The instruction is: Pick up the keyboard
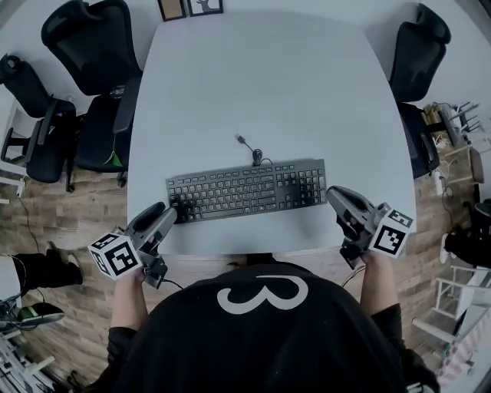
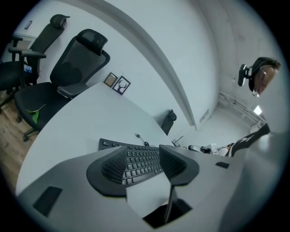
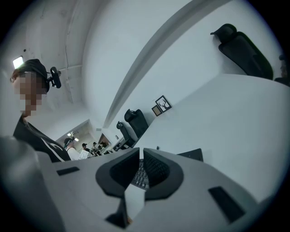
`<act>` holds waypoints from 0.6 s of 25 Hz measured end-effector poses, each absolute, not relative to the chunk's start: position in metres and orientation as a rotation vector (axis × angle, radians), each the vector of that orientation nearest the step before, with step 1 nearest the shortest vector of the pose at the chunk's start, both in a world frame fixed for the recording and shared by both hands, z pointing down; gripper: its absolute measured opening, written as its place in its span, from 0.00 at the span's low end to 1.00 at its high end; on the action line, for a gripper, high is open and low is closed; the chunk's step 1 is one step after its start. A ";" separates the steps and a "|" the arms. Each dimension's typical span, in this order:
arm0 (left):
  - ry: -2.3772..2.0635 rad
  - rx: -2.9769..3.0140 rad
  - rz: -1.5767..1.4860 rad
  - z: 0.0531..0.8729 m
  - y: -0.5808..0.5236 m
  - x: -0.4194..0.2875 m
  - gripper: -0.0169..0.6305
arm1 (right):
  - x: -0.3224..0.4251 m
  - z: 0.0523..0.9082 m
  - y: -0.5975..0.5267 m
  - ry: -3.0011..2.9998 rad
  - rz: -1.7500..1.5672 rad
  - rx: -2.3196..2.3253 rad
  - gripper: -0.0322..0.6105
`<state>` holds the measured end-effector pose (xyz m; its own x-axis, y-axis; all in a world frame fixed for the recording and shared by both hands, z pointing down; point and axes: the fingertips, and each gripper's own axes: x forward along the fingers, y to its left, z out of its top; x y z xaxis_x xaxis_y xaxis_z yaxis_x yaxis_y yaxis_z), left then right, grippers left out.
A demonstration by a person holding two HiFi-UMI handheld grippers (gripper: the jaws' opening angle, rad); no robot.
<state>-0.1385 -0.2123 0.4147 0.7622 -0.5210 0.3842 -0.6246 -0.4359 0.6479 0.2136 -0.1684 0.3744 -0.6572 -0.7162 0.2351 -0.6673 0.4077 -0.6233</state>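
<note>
A black keyboard [image 1: 245,190] lies across the near part of a white table [image 1: 261,77], its cable [image 1: 249,147] curling behind it. My left gripper [image 1: 170,213] sits at the keyboard's front left corner. In the left gripper view its jaws stand open [image 2: 141,152], and the keyboard [image 2: 138,163] shows in the gap just ahead, with no pad pressing on it. My right gripper [image 1: 332,193] is just off the keyboard's right end. In the right gripper view [image 3: 141,158] its jaws are shut to a thin slit with nothing between them, and a strip of keys [image 3: 139,176] shows beyond.
Black office chairs stand at the table's left [image 1: 92,54] and right [image 1: 418,46]. Two small picture frames [image 1: 188,8] lean at the far edge. The table's near edge runs just under both grippers, close to the person's body.
</note>
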 end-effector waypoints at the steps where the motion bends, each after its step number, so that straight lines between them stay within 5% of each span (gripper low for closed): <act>1: -0.878 2.113 0.165 0.420 -0.218 -0.141 0.36 | 0.220 0.379 -0.175 2.573 -1.107 -1.278 0.08; 15: -1.007 1.938 0.259 0.476 -0.253 -0.154 0.45 | 0.262 0.466 -0.223 2.582 -1.467 -1.374 0.43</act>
